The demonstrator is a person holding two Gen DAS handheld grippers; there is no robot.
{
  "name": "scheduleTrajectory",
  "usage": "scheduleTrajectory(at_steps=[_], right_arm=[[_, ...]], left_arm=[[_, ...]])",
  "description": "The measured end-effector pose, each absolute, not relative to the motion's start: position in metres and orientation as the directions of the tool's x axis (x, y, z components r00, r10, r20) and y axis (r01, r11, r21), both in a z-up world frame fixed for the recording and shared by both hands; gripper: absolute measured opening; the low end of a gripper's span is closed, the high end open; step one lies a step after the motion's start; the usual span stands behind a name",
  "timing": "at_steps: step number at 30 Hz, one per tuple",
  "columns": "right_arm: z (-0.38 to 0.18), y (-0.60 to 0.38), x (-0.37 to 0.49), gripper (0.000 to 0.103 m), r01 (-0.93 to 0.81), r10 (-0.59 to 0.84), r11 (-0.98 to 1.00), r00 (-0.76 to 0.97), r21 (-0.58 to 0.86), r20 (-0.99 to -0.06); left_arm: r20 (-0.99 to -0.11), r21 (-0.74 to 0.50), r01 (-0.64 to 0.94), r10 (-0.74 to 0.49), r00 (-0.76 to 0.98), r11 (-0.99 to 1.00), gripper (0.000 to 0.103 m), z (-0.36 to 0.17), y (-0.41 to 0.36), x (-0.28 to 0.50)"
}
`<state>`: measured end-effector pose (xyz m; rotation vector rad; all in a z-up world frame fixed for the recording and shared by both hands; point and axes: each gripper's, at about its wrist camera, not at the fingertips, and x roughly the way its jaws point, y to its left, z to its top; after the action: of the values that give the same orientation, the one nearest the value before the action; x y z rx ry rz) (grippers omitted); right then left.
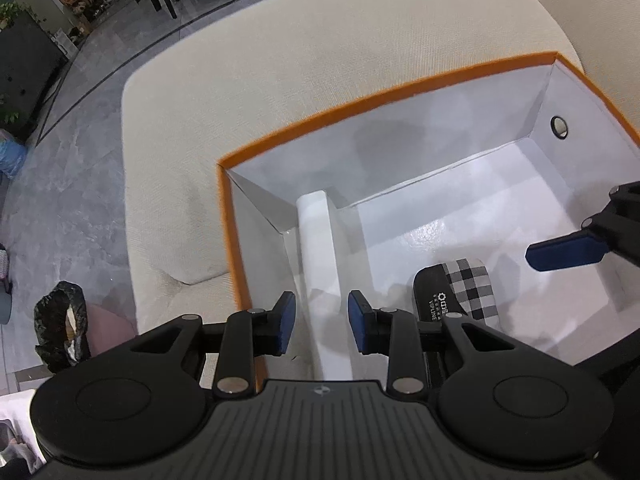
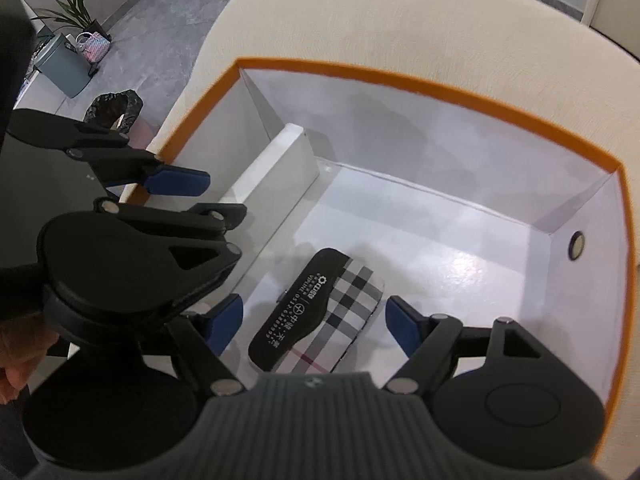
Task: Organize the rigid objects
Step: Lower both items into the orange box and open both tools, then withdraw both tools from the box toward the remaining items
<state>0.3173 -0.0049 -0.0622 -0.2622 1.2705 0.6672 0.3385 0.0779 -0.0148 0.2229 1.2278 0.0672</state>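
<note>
orange-rimmed box point(image 2: 440, 88) sits on a cream cushion point(image 2: 360, 20); interior is white, with a round metal-ringed hole point(image 2: 577, 245) in one end wall. two items lie on the box floor: a long white rectangular box point(image 2: 280, 168) along the left wall, and a flat plaid-and-black case point(image 2: 320, 312) with white printed lettering, near the middle of the floor, apart from the white box.

left gripper point(image 1: 322, 322): blue-padded fingers spread, nothing between the pads; it hangs over the near end of the white box, which shows in the gap between the fingers. contact with the box cannot be judged.

right gripper point(image 2: 314, 324): fingers spread wide, one on each side of the plaid case, both pads clear of it. case lies flat, not lifted.

outside the box, on the grey tiled floor point(image 1: 72, 200): a bin with black liner point(image 2: 114, 110), a potted plant point(image 2: 76, 12).
</note>
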Motion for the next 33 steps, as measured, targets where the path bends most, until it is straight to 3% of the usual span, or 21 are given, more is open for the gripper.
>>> scheduleTrajectory(at_steps=[20, 33], right_arm=[[0.013, -0.036, 0.266, 0.081, -0.625, 0.292, 0.778, 0.280, 0.057, -0.915], [0.017, -0.063, 0.210, 0.085, -0.682, 0.311, 0.731, 0.300, 0.026, -0.902]], left_arm=[[-0.871, 0.229, 0.069, 0.172, 0.459, 0.971, 0.037, 0.057, 0.083, 0.272], [-0.837, 0.165, 0.056, 0.110, 0.537, 0.985, 0.037, 0.058, 0.081, 0.205]])
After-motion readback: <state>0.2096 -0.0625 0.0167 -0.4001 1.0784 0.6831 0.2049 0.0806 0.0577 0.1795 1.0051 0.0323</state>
